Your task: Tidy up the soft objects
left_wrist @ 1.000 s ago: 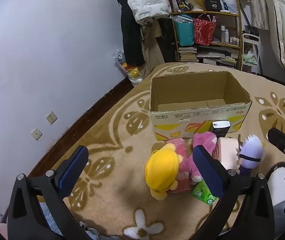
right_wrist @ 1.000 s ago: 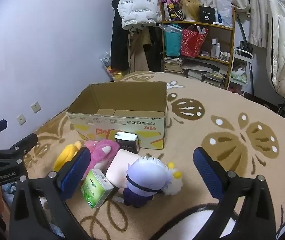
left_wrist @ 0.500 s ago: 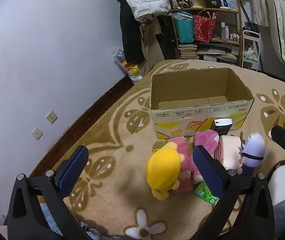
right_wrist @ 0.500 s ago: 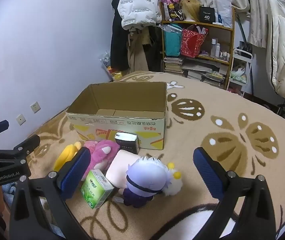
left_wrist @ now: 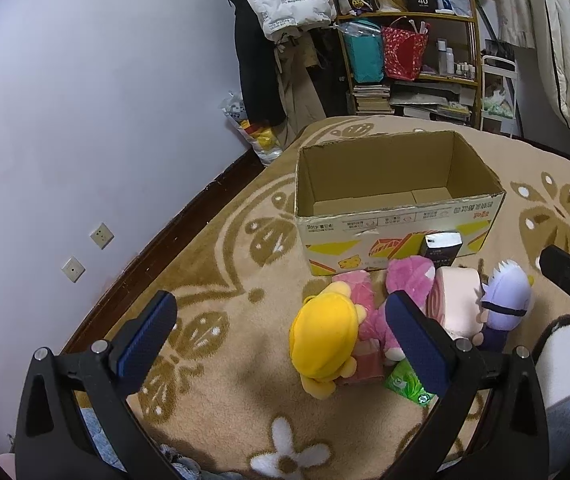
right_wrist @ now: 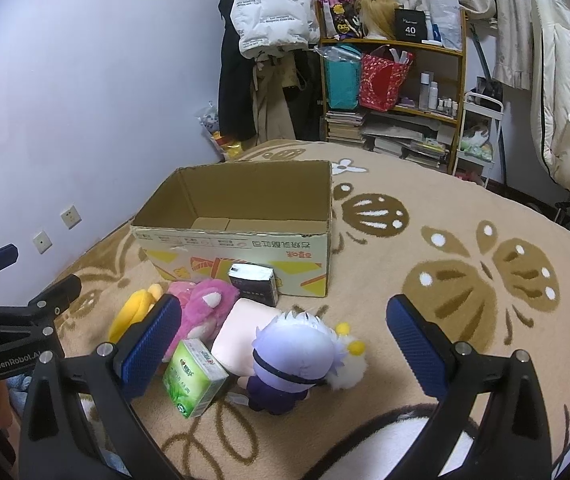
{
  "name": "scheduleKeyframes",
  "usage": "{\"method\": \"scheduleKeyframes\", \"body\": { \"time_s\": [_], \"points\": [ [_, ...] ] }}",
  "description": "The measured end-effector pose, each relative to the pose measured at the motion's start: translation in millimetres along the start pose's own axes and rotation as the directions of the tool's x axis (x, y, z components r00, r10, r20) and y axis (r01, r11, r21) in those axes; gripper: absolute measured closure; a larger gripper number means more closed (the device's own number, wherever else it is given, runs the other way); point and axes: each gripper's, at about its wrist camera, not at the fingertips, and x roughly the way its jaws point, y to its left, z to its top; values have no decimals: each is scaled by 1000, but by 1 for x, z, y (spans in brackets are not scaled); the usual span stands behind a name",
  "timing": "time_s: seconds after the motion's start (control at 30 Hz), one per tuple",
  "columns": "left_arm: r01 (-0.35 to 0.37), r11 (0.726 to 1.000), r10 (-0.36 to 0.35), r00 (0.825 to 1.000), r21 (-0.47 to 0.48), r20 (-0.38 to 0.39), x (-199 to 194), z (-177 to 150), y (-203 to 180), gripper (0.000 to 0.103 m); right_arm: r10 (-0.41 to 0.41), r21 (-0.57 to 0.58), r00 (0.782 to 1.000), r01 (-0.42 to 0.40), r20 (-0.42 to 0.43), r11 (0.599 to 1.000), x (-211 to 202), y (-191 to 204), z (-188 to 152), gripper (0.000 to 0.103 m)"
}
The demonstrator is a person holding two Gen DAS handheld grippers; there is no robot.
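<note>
The soft toys lie heaped on the carpet just in front of the cardboard box (right_wrist: pixel 241 240), which looks empty; both the left gripper (left_wrist: pixel 281 340) and right gripper (right_wrist: pixel 285 344) hover spread wide, grasping nothing. The purple-haired plush doll (right_wrist: pixel 297 356), nearest the right gripper, should be light and squashy; a pinch across its round head seems surest, while the green tissue pack (right_wrist: pixel 195 376) beside it would crumple.

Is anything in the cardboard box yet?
No, the visible inside of the cardboard box shows only bare bottom flaps, and the plush toys, like the yellow plush, lie on the rug in front.

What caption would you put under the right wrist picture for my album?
Open right gripper hovers over a purple-haired doll, green tissue pack and pink plush beside an empty cardboard box.
</note>
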Motion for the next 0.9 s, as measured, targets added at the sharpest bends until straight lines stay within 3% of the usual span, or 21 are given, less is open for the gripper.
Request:
{"method": "scheduleKeyframes", "body": {
  "time_s": [0.9],
  "points": [
    [-2, 1000, 2, 1000, 16, -3, 4, 1, -3, 0, -20, -42, 999, 21, 25, 999, -5, 6, -2, 0]
  ]
}}
